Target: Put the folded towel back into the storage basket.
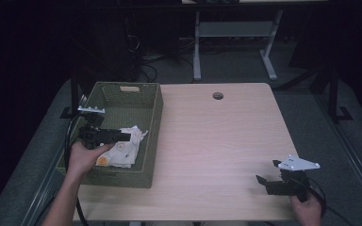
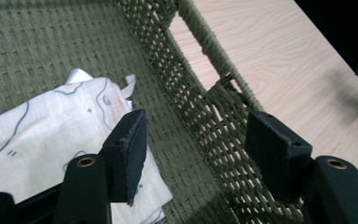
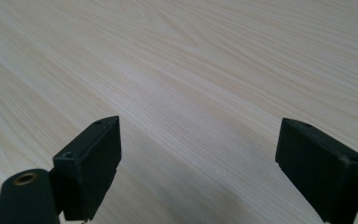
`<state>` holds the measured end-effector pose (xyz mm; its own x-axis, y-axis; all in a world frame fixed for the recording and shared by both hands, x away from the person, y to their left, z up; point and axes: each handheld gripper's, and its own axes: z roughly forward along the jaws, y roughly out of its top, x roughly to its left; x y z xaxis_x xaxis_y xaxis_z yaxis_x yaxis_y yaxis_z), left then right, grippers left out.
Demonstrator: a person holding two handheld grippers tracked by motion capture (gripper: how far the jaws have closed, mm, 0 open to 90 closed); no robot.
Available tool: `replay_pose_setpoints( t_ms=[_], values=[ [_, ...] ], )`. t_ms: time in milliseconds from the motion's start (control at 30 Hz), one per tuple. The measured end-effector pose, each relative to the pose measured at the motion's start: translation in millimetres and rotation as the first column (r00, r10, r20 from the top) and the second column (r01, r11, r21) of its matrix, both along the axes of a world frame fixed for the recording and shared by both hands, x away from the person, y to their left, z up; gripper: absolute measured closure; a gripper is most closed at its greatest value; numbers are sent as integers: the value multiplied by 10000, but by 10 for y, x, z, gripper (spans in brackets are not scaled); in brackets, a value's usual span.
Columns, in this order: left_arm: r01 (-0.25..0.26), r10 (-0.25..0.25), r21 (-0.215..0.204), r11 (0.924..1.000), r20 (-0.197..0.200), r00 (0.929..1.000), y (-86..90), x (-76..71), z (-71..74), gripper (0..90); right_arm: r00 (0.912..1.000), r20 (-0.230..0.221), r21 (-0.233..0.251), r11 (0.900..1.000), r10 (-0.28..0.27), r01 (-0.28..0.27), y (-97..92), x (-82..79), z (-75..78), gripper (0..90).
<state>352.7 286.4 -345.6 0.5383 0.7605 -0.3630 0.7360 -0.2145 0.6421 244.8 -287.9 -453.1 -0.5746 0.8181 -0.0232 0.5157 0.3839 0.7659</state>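
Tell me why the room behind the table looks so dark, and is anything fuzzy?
High view: the light falls on the pale wooden table, so the room behind sinks into dark, and the picture is soft and grainy. Left gripper view: the olive-green woven basket and white printed cloth look fairly sharp. Right gripper view: the black jaws cast a soft grey shadow on the wood.

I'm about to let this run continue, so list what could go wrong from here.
1. The left gripper hangs open over the folded cloth, right beside the green basket wall; lifting out carelessly might knock or drag the basket.
2. A corner of the cloth sticks up by the wall, so a passing jaw could snag it and spoil the fold.
3. The right gripper sits open near the table edge, where its cable might catch.
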Motion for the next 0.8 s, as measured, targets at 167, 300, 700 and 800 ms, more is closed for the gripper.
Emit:
replay_pose_setpoints(
  t_ms=[167,300,700,800],
  values=[
    [90,-90,-65,9999,20,10000,-26,-13,6,387,10000,28,-46,10000,-13,13,-4,-2,1,136],
    [146,-144,-135,9998,93,9999,-42,-30,24,383,10000,20,-29,10000,-33,33,-10,-3,3,136],
    [318,-309,-312,9990,286,9991,-85,-68,87,377,10000,55,-64,10000,-57,57,-14,-5,7,136],
    [370,-360,-325,9988,320,9988,-101,-74,103,375,10000,40,-66,10000,-54,55,-18,-5,6,136]
  ],
)
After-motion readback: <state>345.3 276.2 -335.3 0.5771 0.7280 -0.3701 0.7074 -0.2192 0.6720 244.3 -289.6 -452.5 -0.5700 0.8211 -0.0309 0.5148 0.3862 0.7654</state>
